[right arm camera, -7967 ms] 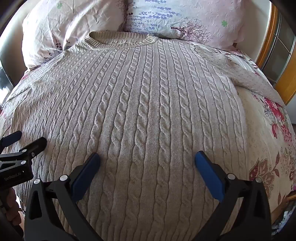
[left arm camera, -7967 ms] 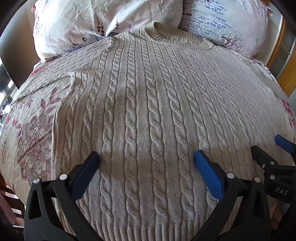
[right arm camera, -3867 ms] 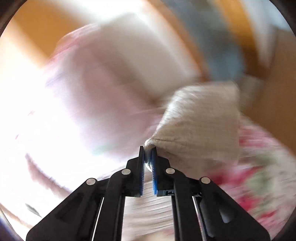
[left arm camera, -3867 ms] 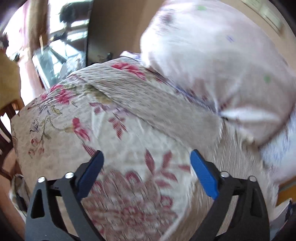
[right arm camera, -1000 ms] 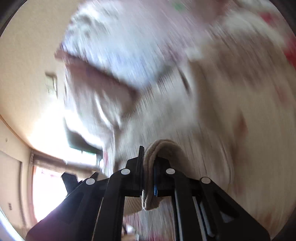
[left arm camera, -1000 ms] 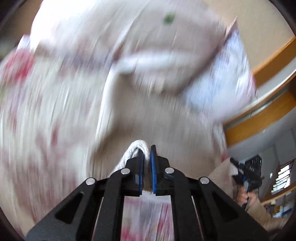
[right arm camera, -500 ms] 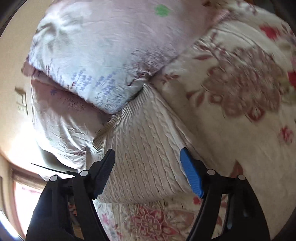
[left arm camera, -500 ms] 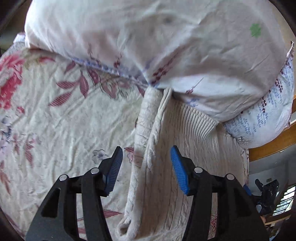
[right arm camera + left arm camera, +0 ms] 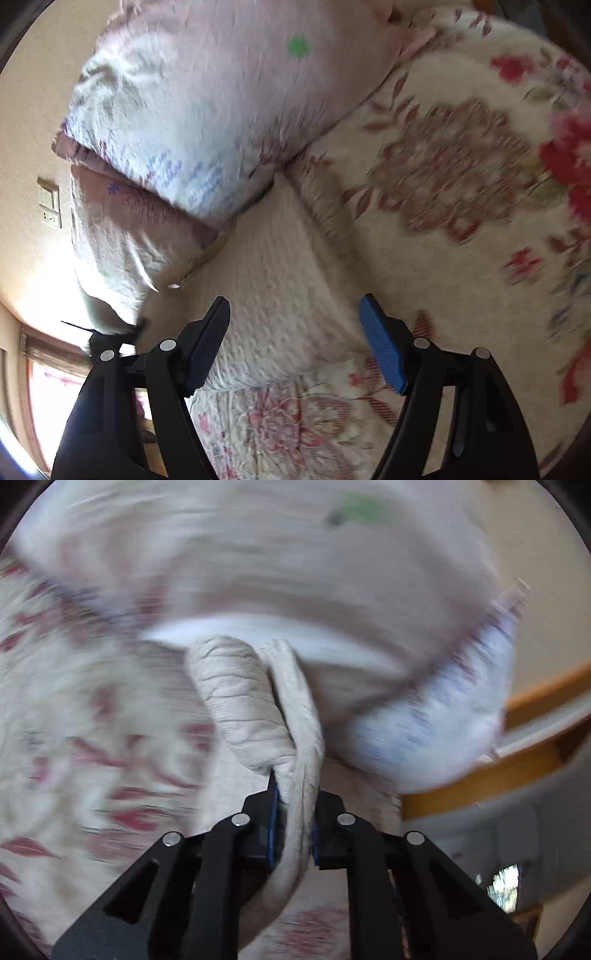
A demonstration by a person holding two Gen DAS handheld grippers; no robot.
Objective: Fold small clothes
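The beige cable-knit sweater (image 9: 273, 273) lies on the floral bedspread (image 9: 461, 229), partly folded, its top end against the pillows. My right gripper (image 9: 295, 332) is open above its lower part and holds nothing. My left gripper (image 9: 293, 816) is shut on a bunched fold of the sweater (image 9: 240, 698) and holds it up off the bed. The left wrist view is badly blurred by motion.
Two pale printed pillows (image 9: 207, 110) lie against the beige wall at the head of the bed. They also show in the left wrist view (image 9: 295, 572). A wooden rail (image 9: 517, 768) runs at the right. A bright window (image 9: 44, 406) is at the lower left.
My left gripper was open over the sweater's edge half a second ago; it has shut on a fold and is moving fast. My right gripper stays open and has drifted slightly.
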